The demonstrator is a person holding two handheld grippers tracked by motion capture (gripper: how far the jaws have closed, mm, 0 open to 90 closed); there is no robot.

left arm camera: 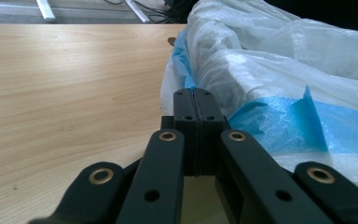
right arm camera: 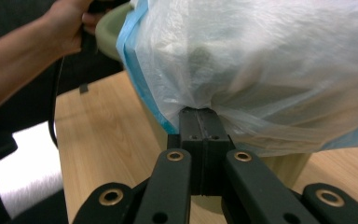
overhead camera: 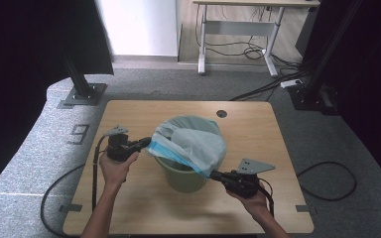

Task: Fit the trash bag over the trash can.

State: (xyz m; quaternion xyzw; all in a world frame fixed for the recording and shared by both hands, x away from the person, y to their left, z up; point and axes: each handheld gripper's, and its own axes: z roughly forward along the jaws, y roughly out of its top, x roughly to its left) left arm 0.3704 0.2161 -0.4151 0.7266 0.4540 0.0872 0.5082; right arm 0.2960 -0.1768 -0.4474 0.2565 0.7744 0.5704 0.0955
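A: Nearest, at five o'clock of the green bin (overhead camera: 181,176), the right gripper (overhead camera: 213,174) has its fingers (right arm camera: 200,126) closed on the bin liner's (overhead camera: 198,144) blue hem (overhead camera: 173,154).

B: And the left gripper (overhead camera: 148,142)?

A: At nine o'clock of the bin, its fingers pinched on the same hem. The bin stands mid-worktop (overhead camera: 129,119), liner draped over its near rim.

B: How will it handle?

A: I'd judge the film light, limp and slippery, easily torn. Hold the doubled hem, not the thin white sheet.
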